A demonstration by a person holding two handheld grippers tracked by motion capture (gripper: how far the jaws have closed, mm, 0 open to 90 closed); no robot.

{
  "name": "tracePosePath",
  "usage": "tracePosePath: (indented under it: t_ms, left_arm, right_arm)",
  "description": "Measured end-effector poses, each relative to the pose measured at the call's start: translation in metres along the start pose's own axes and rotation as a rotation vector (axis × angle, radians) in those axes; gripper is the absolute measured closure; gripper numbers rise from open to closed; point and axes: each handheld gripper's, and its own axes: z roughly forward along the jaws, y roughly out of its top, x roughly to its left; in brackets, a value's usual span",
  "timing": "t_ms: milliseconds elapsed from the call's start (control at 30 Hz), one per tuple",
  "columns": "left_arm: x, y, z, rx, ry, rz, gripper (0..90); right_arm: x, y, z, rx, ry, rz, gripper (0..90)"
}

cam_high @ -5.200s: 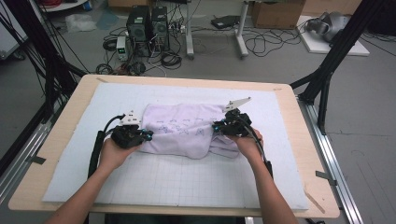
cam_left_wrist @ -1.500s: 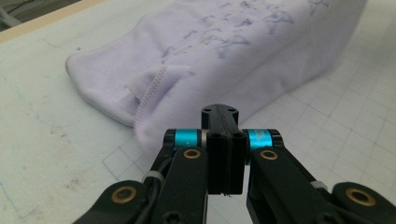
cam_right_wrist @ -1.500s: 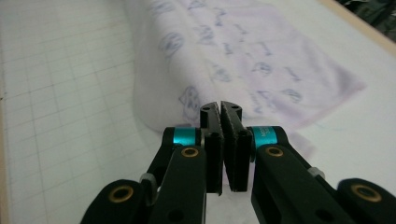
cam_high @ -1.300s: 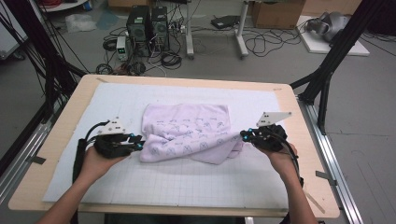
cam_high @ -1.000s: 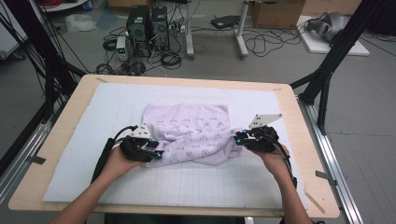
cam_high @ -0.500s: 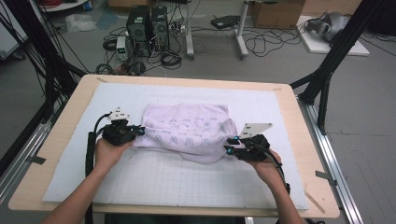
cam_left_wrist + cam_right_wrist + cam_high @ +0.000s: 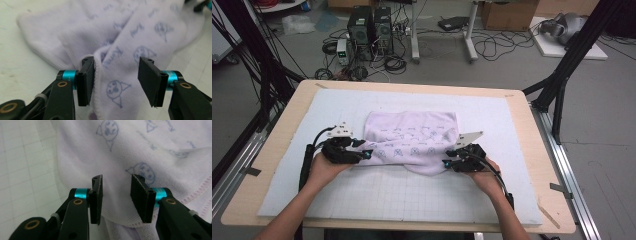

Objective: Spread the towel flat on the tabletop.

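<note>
Both grippers sit at the near edge of a pale lilac towel printed with small cartoon faces: the left gripper at its left end, the right gripper at its right corner. Each has just been opening, jaws spread, cloth between them unpinched. The towel lies folded mid-table on a white gridded mat over a wooden tabletop; computer towers and cables crowd the floor behind. Forearms reach in from below, hands low and level.
</note>
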Motion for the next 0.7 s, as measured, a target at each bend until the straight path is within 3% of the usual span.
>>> tracePosePath:
  t_ms: [100, 233, 333, 400, 533, 700]
  left_arm:
    - [-0.001, -0.006, 0.013, 0.070, -0.003, 0.031, 65.3]
    - [-0.004, -0.005, 0.012, 0.052, 0.004, 0.055, 82.8]
    - [-0.005, -0.004, -0.002, 0.023, 0.003, 0.050, 84.9]
    - [-0.007, -0.002, -0.016, -0.011, 0.004, 0.050, 85.4]
    - [-0.020, 0.001, -0.049, -0.083, 0.009, 0.069, 85.3]
    - [-0.044, 0.006, -0.082, -0.138, -0.010, 0.118, 85.2]
  right_arm:
    - [0.001, 0.000, 0.009, 0.024, 0.000, -0.018, 69.1]
    - [-0.001, 0.000, 0.006, 0.016, 0.004, -0.010, 84.9]
    - [0.000, -0.001, -0.002, -0.012, 0.030, 0.007, 85.9]
    - [0.005, 0.000, -0.013, -0.032, 0.027, -0.009, 86.0]
    - [0.025, 0.005, -0.044, -0.116, 0.020, -0.041, 86.1]
    - [0.054, 0.011, -0.084, -0.200, 0.061, -0.080, 86.3]
